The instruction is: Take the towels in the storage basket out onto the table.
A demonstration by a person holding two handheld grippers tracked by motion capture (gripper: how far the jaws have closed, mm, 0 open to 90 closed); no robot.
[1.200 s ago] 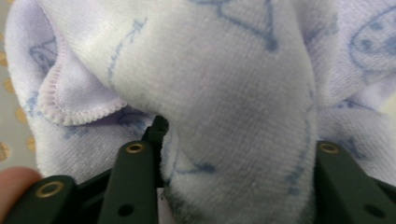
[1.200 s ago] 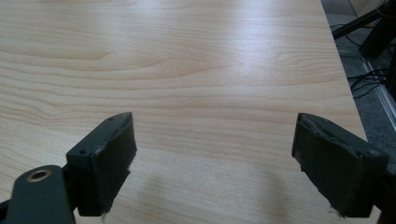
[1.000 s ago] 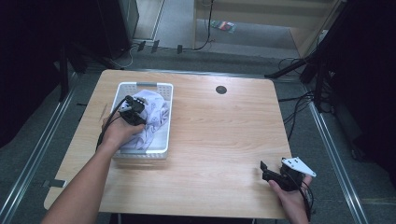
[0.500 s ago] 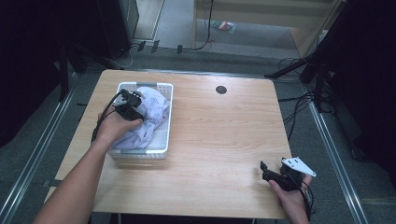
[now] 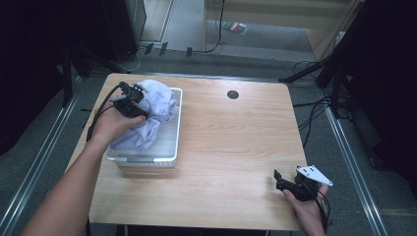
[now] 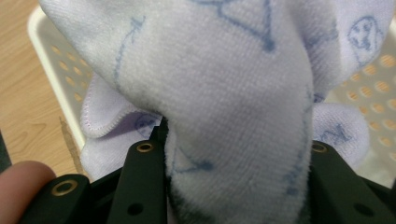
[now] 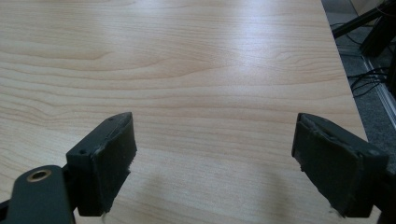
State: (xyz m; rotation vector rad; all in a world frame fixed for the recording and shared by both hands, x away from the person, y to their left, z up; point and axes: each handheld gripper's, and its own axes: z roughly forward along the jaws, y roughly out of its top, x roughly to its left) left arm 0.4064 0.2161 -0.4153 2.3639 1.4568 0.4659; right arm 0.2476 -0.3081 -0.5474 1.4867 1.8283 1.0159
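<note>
A pale lavender cloth [image 5: 156, 107] with blue printed figures is bunched up over a white perforated basket [image 5: 147, 160] at the table's left side. My left gripper [image 5: 134, 101] is shut on the cloth near the basket's far end, holding part of it raised. In the left gripper view the cloth [image 6: 233, 70] bulges between the two black fingers [image 6: 144, 168], with the basket wall [image 6: 49, 58] behind it. My right gripper [image 5: 286, 184] rests low near the front right corner, open with nothing in it. In the right gripper view the right gripper [image 7: 215, 163] has only bare wood between its jaws.
The wooden table [image 5: 236, 137] has a small black round hole [image 5: 232, 94] near its far edge. Cables and dark equipment lie on the floor beyond and to the right of the table. A thumb [image 6: 23, 179] shows at the lower left of the left gripper view.
My left gripper has moved toward the far end of the basket and lifted, drawing the cloth up with it. The right gripper has stayed in place.
</note>
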